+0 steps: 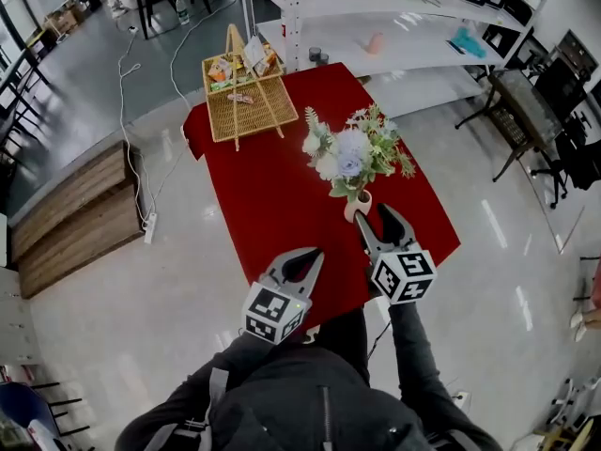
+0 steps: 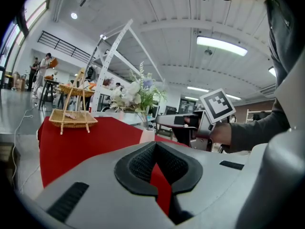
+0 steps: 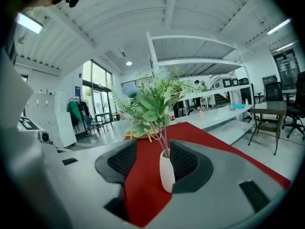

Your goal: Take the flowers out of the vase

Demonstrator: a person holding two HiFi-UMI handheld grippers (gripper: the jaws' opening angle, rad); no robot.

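A bunch of pale flowers with green leaves [image 1: 352, 153] stands in a small white vase [image 1: 358, 205] near the front right of the red-clothed table [image 1: 272, 195]. My right gripper [image 1: 376, 216] is open just behind the vase. In the right gripper view the vase [image 3: 167, 173] stands between the two pads, close to the right one, with the flowers [image 3: 152, 101] rising above them. My left gripper [image 1: 305, 256] is shut on nothing at the table's front edge, to the left of the vase. From the left gripper view the flowers [image 2: 138, 92] show ahead and to the right.
A wicker basket [image 1: 246, 97] with a handle holds small items at the table's far end. White shelving [image 1: 376, 26] stands behind the table. A wooden bench [image 1: 75, 214] lies on the floor at the left, and dark chairs [image 1: 554, 120] at the right. A cable [image 1: 131, 111] trails over the floor.
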